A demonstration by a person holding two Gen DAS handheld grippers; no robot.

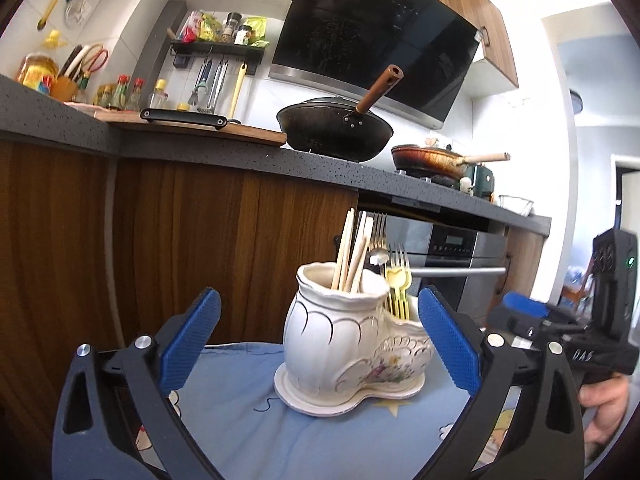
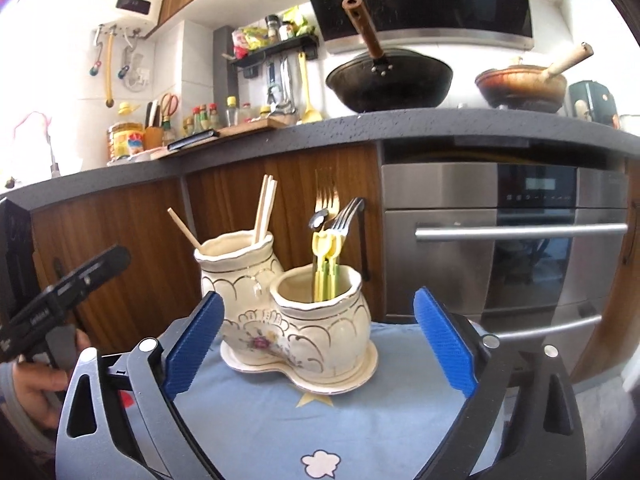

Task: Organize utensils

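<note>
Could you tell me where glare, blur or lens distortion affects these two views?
Left wrist view: daylight washes out the right side, and the fisheye bows the grey speckled countertop; the white ceramic two-pot utensil holder stays sharp. Right wrist view: glare whitens the upper left wall, and the stainless steel oven bulges.

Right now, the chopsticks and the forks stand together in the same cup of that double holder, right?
No. The chopsticks stand in one cup of the holder, the forks in the other. The right wrist view shows it.
</note>
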